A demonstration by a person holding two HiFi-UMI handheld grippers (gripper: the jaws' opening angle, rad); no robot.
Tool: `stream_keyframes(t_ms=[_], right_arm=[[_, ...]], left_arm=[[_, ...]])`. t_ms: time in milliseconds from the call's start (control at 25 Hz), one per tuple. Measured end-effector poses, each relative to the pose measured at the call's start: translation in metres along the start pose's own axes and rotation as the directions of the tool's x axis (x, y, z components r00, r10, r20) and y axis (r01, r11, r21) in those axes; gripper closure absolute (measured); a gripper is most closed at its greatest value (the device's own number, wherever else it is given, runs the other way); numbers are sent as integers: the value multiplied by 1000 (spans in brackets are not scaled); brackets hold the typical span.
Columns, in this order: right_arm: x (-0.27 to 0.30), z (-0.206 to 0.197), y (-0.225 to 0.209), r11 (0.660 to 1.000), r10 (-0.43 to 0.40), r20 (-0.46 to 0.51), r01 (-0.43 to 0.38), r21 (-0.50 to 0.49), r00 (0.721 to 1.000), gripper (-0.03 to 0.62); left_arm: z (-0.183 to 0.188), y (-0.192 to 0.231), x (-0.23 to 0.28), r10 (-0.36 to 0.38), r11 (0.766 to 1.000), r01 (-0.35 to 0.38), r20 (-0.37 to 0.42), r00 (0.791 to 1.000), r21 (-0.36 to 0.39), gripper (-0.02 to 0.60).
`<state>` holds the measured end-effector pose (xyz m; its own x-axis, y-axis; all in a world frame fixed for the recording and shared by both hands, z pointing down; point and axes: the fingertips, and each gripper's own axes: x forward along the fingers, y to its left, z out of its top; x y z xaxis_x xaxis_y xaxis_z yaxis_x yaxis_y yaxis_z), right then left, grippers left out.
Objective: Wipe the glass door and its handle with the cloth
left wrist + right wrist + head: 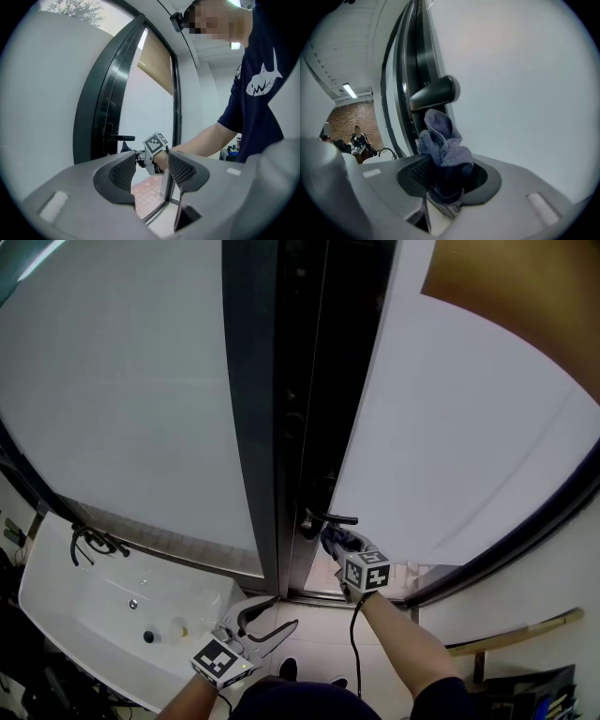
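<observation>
Right gripper: the right gripper [334, 542] is up at the door, and its jaws [445, 176] are closed tight on the cloth.
Cloth: a soft blue-grey bunched cloth [443, 147] sticks up out of the jaws – its top sits just under the handle. I cannot tell if the two touch.
Handle: a dark, round metal lever handle [433, 93] pokes out from the dark door frame [255, 409], near its low end. From the head view the handle [330, 518] points to the right.
Glass door: the big pane of white, milky glass [469, 427] fills the right side, just right of the handle. Up close, the glass [525, 84] is beside the cloth on its right.
Left gripper: the left gripper [269, 619] is low and near the person, well apart from the door. Its jaws [150, 171] are wide apart with nothing between them – past them you can see the other gripper's marker cube [156, 143] at the handle [121, 137].
Sink: a white sink [84, 610] with a dark tap [94, 540] is at the near left, beside the left gripper.
Far away: people sit by a brick wall [356, 119] on the far left in the right gripper view.
</observation>
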<state>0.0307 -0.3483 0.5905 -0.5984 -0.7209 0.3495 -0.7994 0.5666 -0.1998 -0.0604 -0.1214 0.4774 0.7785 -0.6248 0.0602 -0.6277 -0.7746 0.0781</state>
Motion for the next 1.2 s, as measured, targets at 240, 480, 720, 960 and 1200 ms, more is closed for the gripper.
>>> stream_keyframes(t_ms=[240, 480, 720, 960, 1200], right_arm=[[-48, 4, 25, 998, 68, 53, -68, -2, 996, 453], [-128, -2, 52, 990, 138, 110, -137, -21, 984, 453], [-222, -24, 75, 986, 164, 142, -160, -40, 976, 451], [-306, -53, 95, 986, 164, 155, -156, -66, 974, 451], [-371, -67, 117, 990, 144, 178, -139, -38, 973, 451]], left_arm=[[2, -15, -5, 5, 1000, -5, 0, 1000, 24, 367], [1, -53, -15, 34, 998, -34, 3, 999, 52, 367], [3, -118, -31, 57, 997, -56, -7, 998, 51, 367], [-7, -175, -51, 71, 996, -70, -4, 997, 62, 367], [-14, -214, -83, 93, 994, -92, -4, 996, 55, 367]])
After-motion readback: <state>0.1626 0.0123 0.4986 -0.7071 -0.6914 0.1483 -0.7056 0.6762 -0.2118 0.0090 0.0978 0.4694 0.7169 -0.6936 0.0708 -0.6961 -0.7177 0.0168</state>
